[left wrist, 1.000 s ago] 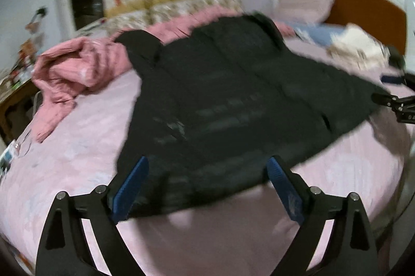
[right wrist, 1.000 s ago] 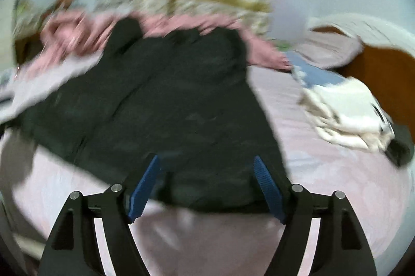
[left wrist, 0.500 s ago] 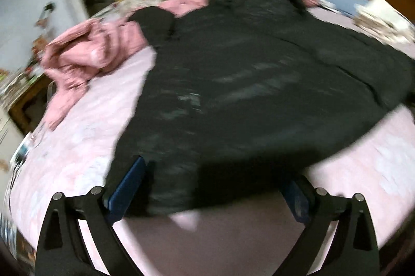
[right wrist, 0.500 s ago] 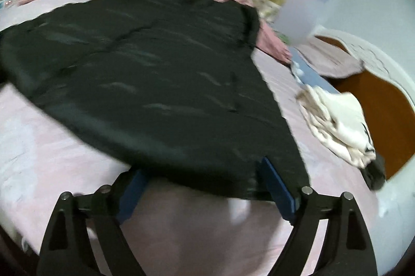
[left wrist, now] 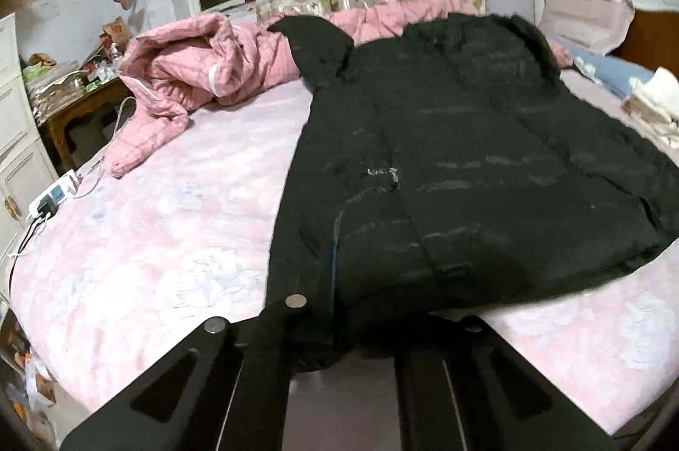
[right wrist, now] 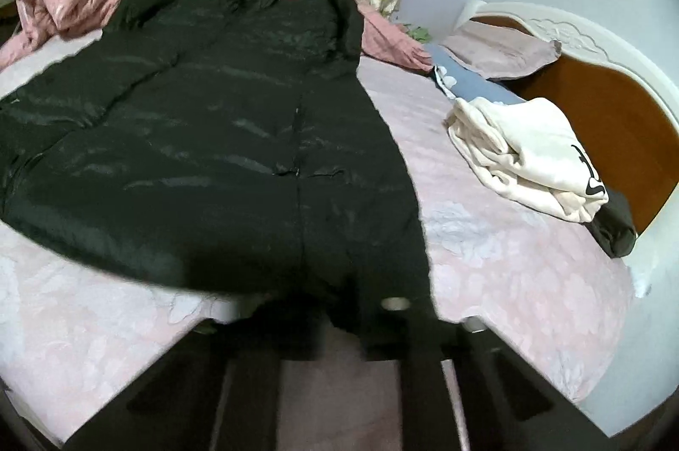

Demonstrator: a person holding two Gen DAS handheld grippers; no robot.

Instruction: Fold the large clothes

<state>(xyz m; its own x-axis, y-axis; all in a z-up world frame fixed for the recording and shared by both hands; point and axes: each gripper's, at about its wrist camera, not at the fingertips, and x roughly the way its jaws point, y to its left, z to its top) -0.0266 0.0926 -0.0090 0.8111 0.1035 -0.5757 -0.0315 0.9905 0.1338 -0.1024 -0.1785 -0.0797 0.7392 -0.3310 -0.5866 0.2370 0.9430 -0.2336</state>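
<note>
A large black padded jacket (left wrist: 445,171) lies spread flat on a bed with a pink sheet (left wrist: 161,230), hood toward the far side. It also shows in the right wrist view (right wrist: 203,137). My left gripper (left wrist: 339,340) is shut on the jacket's near hem at its left corner. My right gripper (right wrist: 343,328) is shut on the near hem at its right corner. The blue pads of both grippers are hidden under the fabric.
A bunched pink quilt (left wrist: 191,69) lies at the far left. Folded cream clothes (right wrist: 526,158) and a dark item (right wrist: 613,230) lie on the right, near pillows (right wrist: 500,52) and the wooden headboard (right wrist: 594,86). A power strip (left wrist: 51,196) sits at the bed's left edge.
Both grippers moved forward onto the jacket's near hem and closed on it; a second ago they were open and short of the hem.
</note>
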